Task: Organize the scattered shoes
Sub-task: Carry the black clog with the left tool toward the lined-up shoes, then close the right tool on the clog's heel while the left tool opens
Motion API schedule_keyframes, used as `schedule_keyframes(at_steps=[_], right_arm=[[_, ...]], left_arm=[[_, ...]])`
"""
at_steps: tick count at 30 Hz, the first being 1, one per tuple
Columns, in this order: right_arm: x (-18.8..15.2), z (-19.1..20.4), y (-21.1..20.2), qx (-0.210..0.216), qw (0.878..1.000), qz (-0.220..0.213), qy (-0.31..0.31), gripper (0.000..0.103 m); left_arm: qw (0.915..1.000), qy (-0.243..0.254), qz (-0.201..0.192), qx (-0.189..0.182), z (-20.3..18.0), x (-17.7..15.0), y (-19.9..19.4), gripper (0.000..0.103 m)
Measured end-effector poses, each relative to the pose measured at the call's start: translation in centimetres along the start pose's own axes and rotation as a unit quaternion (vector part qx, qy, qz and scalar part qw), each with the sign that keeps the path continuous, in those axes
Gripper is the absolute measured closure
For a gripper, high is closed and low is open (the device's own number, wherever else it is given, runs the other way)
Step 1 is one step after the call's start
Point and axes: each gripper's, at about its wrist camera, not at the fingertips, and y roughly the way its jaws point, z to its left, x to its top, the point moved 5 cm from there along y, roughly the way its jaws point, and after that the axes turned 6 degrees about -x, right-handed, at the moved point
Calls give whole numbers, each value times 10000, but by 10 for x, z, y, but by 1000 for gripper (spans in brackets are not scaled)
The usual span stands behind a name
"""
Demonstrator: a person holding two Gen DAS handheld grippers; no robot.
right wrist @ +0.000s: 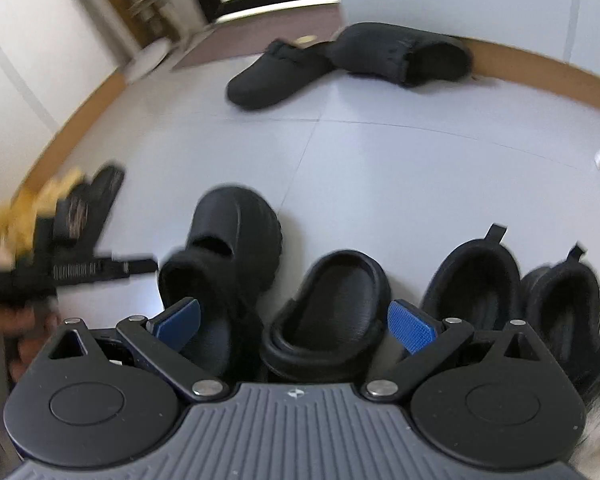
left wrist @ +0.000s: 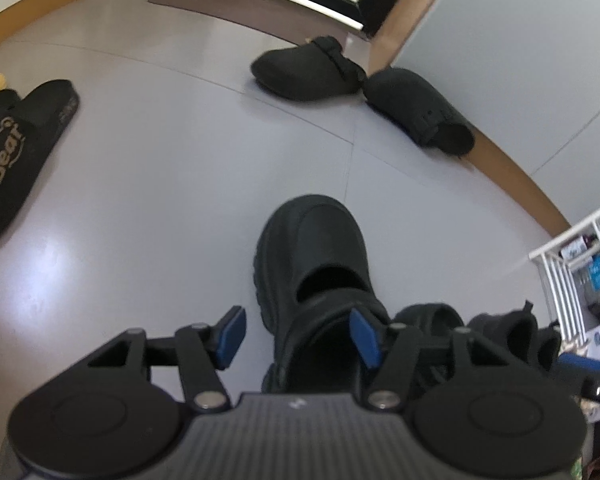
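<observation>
Partly hidden behind the left claw [left wrist: 298,338], a chunky black clog [left wrist: 316,264] stands on the pale floor [left wrist: 160,168]; its heel is cut off by the claw body. That claw gapes empty, one blue pad over the clog's rim, not pressing. The right claw [right wrist: 294,326] spreads wide, holding nothing, above a row of black shoes [right wrist: 476,284] at lower frame. Two dark slippers [left wrist: 312,70] lie against the baseboard, upper right. A "Bear" slide [left wrist: 18,148] is clipped at left. Open floor fills the middle.
</observation>
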Motion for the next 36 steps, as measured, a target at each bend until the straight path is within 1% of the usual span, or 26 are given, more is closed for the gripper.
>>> schedule_keyframes(at_steps=[1, 3, 6, 8, 10, 11, 13, 17, 19, 20, 24, 28, 31, 33, 34, 36], right_arm=[[0, 3, 1, -2, 10000, 8, 38, 1], [-5, 20, 7, 14, 9999, 79, 110, 1], [-8, 35, 10, 78, 9994, 168, 302, 1], [-9, 42, 9, 109, 9988, 181, 447, 1], [-10, 46, 10, 160, 9980, 194, 573, 1], [-12, 48, 11, 199, 9969, 217, 733, 1], [-15, 50, 14, 249, 9949, 249, 947, 1], [-23, 53, 25, 385, 9886, 256, 1432, 1], [-25, 54, 31, 445, 9859, 231, 1597, 5], [-27, 55, 36, 489, 9844, 226, 1673, 10], [-34, 65, 55, 568, 9826, 365, 1731, 14], [-34, 79, 70, 683, 9837, 385, 1618, 15], [-31, 90, 82, 785, 9822, 372, 1667, 18], [-28, 97, 90, 848, 9818, 333, 1667, 22], [-27, 99, 93, 870, 9816, 319, 1669, 23], [-26, 103, 102, 894, 9796, 318, 1774, 28]], left_arm=[[10000, -14, 13, -1, 2, 0, -1, 41], [9998, 171, 108, -80, 4, 3, -2, 41], [9992, 322, 211, 63, 7, 8, -3, 40], [9991, 325, 278, 45, 9, 12, -6, 40], [9994, 319, 163, 1, 10, 18, -14, 39], [9994, 331, 60, 13, 11, 21, -19, 36], [9993, 346, -136, 67, 15, 26, -25, 35], [9995, 75, -310, 22, 30, 22, -23, 35], [9991, -71, -425, -15, 38, 15, -19, 35], [9988, -192, -458, -3, 42, 13, -18, 35], [9970, -515, -580, 12, 55, 8, -17, 35], [9969, -609, -474, 166, 68, 4, -17, 35], [9970, -574, -424, 292, 74, 5, -21, 35], [9974, -457, -397, 403, 79, 7, -27, 35], [9974, -443, -394, 417, 80, 8, -28, 35], [9970, -446, -406, 493, 85, 10, -32, 35]])
